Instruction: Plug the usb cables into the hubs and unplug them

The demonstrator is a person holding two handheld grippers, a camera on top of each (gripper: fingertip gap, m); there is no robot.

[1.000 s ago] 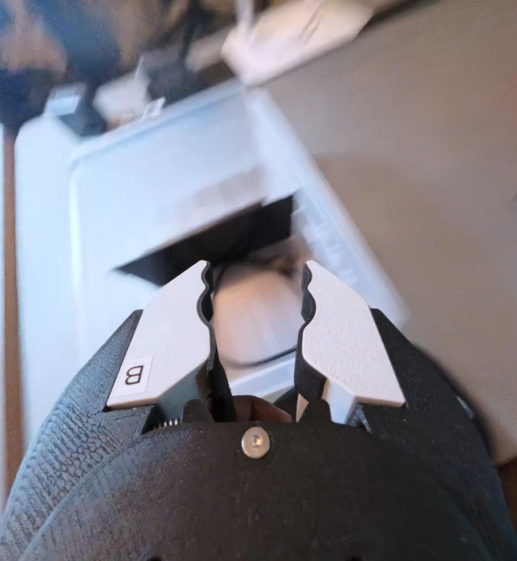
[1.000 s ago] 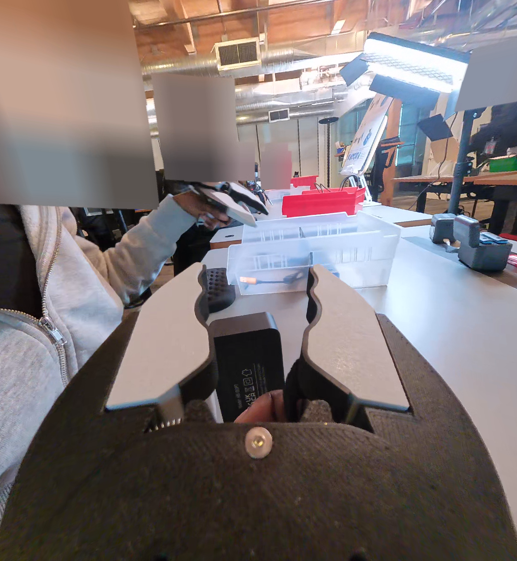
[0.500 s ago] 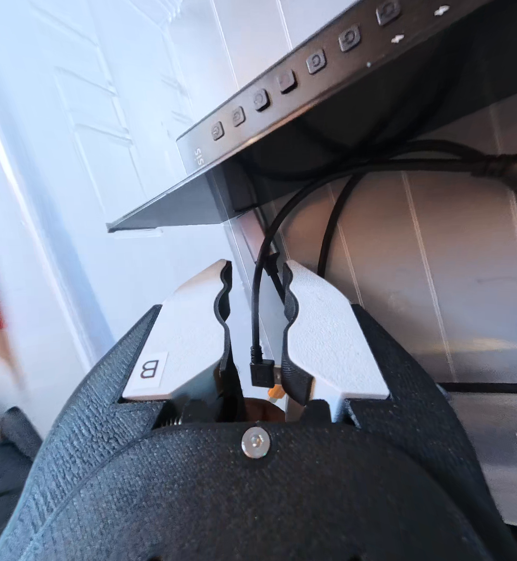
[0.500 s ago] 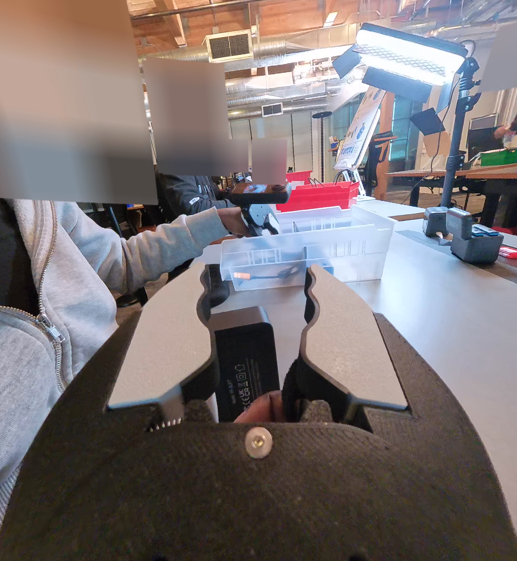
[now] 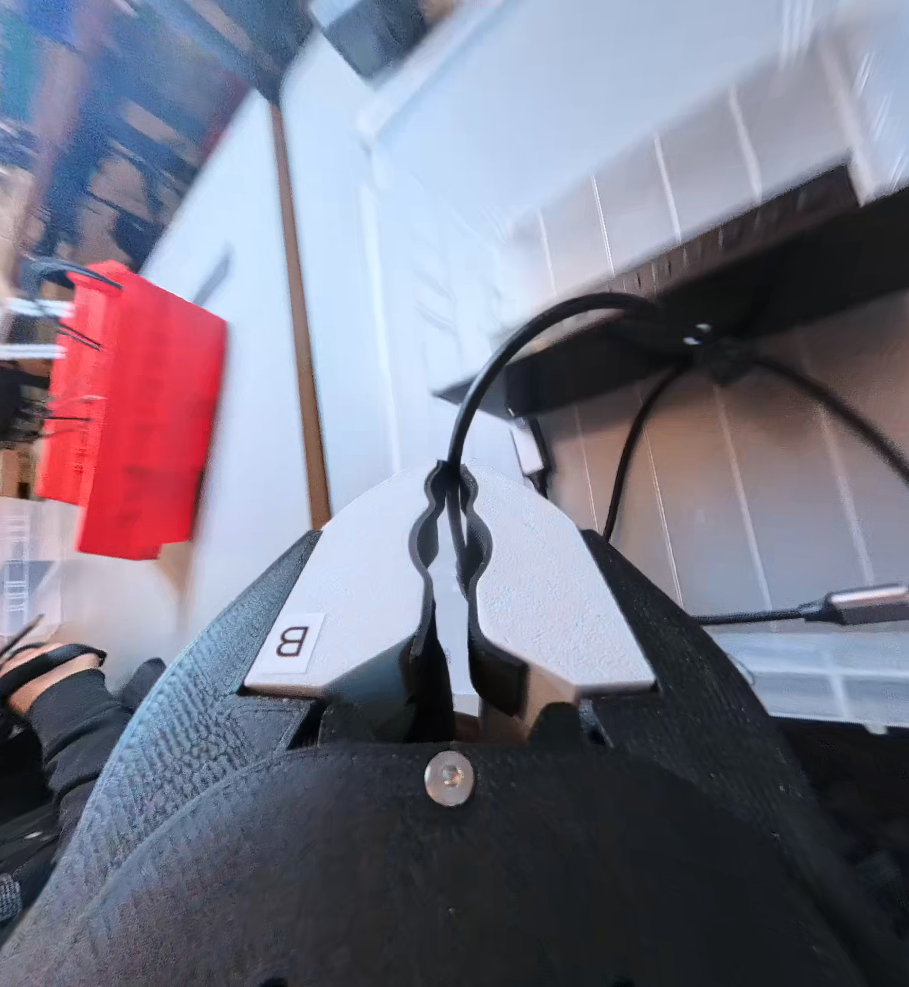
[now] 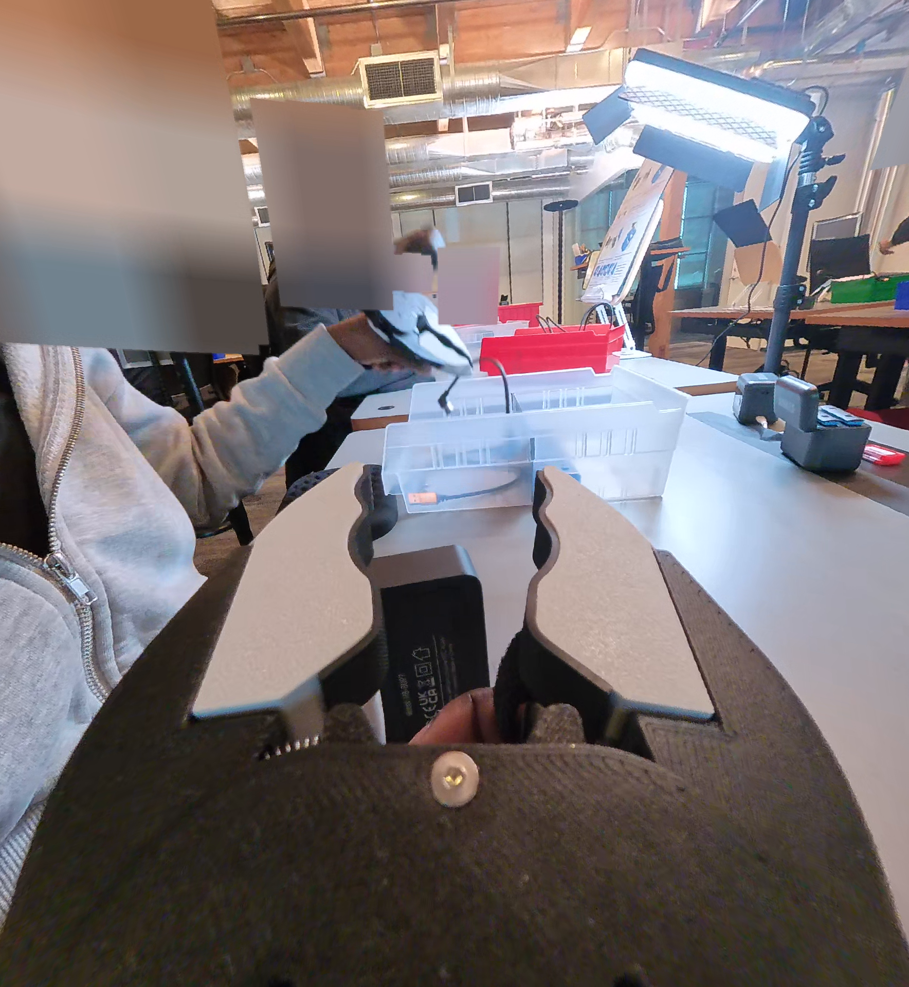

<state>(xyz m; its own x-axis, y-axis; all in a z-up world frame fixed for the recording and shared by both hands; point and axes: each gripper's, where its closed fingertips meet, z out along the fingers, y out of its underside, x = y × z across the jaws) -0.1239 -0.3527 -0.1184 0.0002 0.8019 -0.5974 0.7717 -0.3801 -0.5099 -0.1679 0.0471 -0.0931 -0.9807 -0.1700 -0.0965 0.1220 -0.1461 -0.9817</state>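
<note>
- Left tongs (image 5: 451,483) pinch a black cable (image 5: 500,352) above the clear bin (image 6: 628,427); red bins (image 6: 543,350) at 12 o'clock
- Right tongs (image 6: 449,510) clamp the black hub (image 6: 431,614) over the desk (image 6: 762,561); grey chargers (image 6: 799,422) at 2 o'clock

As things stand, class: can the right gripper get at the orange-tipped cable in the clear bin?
Probably not yet. The right gripper already has the black hub between its fingers, and the clear bin's front wall stands before the orange-tipped cable.

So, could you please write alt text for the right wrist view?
The right gripper holds a black hub over a grey table; beyond, the left gripper lifts a black cable from a clear bin.
</note>
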